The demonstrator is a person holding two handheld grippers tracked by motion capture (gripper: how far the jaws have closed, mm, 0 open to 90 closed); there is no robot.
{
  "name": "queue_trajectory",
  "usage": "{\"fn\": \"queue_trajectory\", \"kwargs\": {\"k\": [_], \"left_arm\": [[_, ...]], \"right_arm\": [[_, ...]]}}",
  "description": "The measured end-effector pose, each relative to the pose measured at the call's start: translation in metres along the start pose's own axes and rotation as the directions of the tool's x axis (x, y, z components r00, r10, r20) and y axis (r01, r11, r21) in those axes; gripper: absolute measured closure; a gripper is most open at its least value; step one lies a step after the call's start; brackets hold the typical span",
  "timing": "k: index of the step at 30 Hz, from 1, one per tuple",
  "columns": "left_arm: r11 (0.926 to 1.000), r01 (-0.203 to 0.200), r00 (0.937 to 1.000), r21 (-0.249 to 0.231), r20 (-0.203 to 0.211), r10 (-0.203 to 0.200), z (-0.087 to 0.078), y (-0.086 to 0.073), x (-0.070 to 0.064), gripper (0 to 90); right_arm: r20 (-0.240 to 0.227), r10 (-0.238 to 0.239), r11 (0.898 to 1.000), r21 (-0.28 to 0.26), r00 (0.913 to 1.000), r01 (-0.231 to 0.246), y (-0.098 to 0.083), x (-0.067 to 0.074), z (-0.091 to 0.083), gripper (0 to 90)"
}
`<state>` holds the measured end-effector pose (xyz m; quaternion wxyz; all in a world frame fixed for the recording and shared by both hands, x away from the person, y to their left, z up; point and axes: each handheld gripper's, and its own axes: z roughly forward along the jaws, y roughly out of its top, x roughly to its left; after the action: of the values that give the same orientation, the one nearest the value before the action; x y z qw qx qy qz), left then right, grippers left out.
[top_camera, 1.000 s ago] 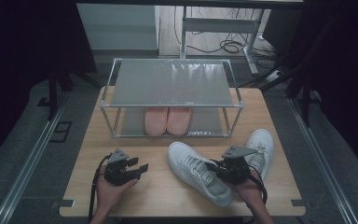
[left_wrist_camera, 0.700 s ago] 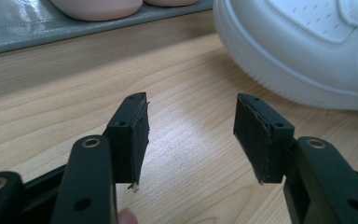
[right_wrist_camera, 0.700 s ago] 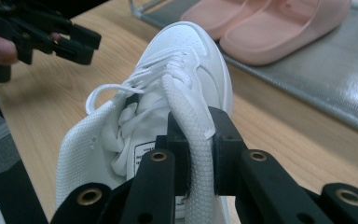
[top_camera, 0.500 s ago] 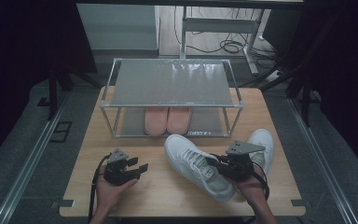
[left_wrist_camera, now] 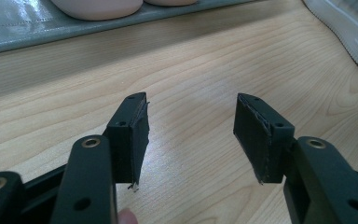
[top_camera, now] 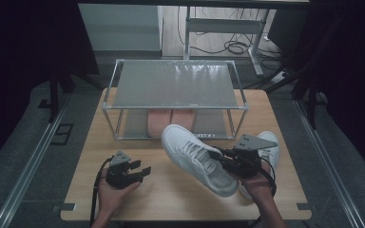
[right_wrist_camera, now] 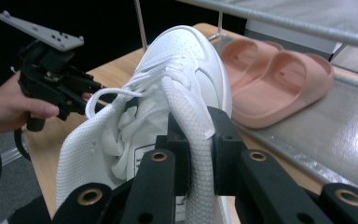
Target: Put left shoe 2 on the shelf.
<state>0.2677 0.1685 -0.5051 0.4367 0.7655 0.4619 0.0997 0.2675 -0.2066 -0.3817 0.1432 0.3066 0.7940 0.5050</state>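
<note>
Raised since a second ago: right tool clenched on white sneaker's collar, toe up toward rack. Left tool released, resting on bench. Second sneaker beside; pink slides on lower shelf.

Looks like a lab or recording studio. Dark curtains left and right, a lone wooden bench on grey carpet. Loose cables and a metal desk frame on the far floor.

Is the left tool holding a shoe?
No, the left tool is open, with bare table between its jaws.
</note>
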Motion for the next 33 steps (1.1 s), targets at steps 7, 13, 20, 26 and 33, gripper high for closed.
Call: {"fn": "queue_trajectory", "kwargs": {"k": [7,13,20,26,33], "left_arm": [[1.0000,-0.003,1.0000,0.005,0.004,0.003,0.001,0.000,0.000,45.8],[1.0000,-0.005,1.0000,0.006,0.002,0.005,0.002,0.000,0.000,45.8],[1.0000,-0.005,1.0000,0.006,0.004,0.005,0.002,0.000,0.000,45.8],[1.0000,-0.005,1.0000,0.008,0.005,0.005,0.002,0.000,0.000,45.8],[0.9999,-0.008,1.0000,0.010,0.004,0.008,0.003,-0.001,0.000,45.8]], "right_arm": [[-0.001,-0.002,1.000,-0.025,1.0000,0.002,0.012,-0.001,0.000,81.2],[-0.008,-0.002,0.999,-0.046,1.0000,0.002,0.025,-0.003,-0.001,81.2],[-0.013,-0.005,0.998,-0.067,0.9999,0.005,0.041,-0.005,0.000,81.2],[-0.023,0.001,0.996,-0.084,0.9997,-0.003,0.053,-0.008,0.002,81.2],[-0.023,0.003,0.995,-0.104,0.9997,-0.005,0.070,-0.010,0.006,81.2]]}}
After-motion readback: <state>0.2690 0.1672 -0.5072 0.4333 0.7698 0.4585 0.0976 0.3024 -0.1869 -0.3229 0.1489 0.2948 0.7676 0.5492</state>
